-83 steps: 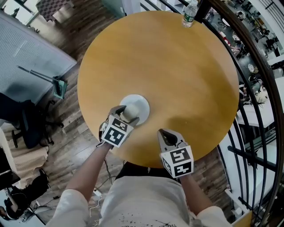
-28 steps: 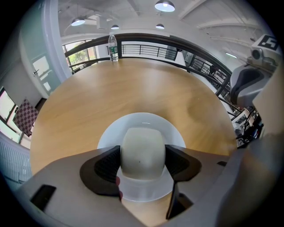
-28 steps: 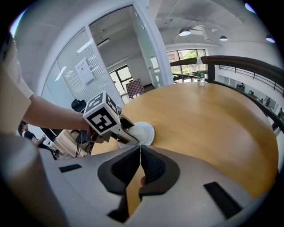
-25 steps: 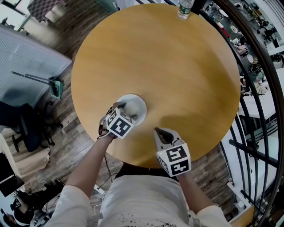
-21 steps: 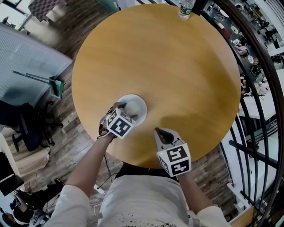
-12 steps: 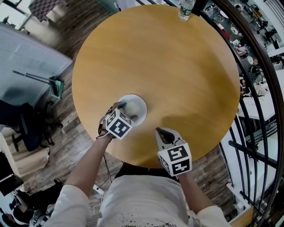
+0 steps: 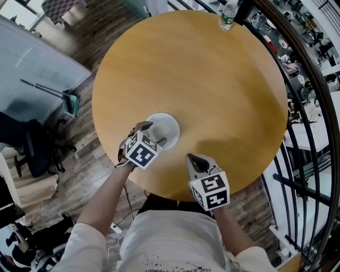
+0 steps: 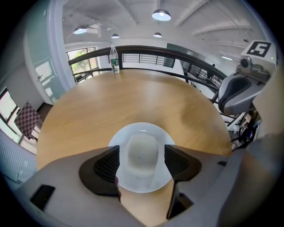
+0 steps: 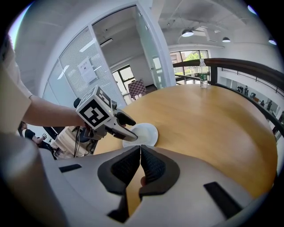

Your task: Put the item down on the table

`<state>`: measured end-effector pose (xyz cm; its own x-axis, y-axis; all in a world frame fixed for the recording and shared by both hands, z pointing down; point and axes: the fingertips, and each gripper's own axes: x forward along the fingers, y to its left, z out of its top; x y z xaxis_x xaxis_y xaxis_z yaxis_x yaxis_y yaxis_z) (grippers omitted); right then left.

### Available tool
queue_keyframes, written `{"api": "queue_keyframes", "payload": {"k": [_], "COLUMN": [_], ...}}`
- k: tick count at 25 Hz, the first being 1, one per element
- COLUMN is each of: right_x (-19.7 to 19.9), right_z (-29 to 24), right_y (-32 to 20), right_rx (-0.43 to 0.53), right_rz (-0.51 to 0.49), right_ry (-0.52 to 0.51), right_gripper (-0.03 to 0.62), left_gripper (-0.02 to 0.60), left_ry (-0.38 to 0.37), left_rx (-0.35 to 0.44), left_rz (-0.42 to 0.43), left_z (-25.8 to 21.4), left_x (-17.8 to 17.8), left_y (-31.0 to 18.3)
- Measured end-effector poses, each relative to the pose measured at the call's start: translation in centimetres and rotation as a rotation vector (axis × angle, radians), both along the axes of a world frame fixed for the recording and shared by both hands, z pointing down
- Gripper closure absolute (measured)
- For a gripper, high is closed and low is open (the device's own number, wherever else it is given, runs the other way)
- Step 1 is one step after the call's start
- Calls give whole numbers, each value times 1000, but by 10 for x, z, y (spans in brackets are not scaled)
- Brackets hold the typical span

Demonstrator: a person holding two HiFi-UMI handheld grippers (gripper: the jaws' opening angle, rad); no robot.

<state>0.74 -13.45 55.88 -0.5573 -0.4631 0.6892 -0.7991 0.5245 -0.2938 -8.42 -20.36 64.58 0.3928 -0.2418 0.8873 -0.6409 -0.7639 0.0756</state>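
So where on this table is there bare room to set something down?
Nearly all the table is bare: middle, left and right, from the white bowl to the water bottle at the far rim. Crowded only at the near edge: left gripper open over the bowl, right gripper shut to its right.

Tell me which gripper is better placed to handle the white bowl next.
The left gripper, probably: its jaws stand apart right over the white bowl on the table; the right gripper is shut, empty, off to the side.
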Motion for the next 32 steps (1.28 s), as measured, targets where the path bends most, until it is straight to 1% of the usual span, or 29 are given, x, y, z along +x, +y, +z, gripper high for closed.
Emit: {"api": "queue_keyframes", "payload": {"k": [4,7,10,13,15,18,21,23,25,28,32], "right_x": [-4,-4,-6,-15,-20,-22,-19,-15,-12,-12,-12], "right_z": [-6,-12,-18,-26,-32,-39,-40,-43,-48,-55,-64], "right_y": [2,7,13,17,20,27,33,37,42,47,50], "right_rx": [18,29,37,54,69,87,88,85,84,89,95], "right_rz": [-25,-37,-55,-83,-102,-116,-112,-110,-116,-129,-123], "right_ry": [2,1,-3,-2,-1,2,6,-4,-20,-32,-28], "right_gripper": [569,569,569,569,569,569,569,569,569,569,569], "left_gripper": [258,258,273,311,343,422,523,538,548,558,560], "left_ry": [40,89,101,106,128,163,162,171,199,249,329], "left_rx": [23,18,37,58,63,73,87,94,112,140,158], "left_rz": [-52,-123,-187,-243,-285,-354,-420,-448,-464,-491,-561], "left_z": [-18,-34,-48,-58,-65,-78,-86,-94,-108,-129,-148], "left_x": [-7,-10,-18,-31,-37,-42,-49,-48,-43,-39,-36], "left_y": [8,21,33,46,56,75,95,109,121,135,148]}}
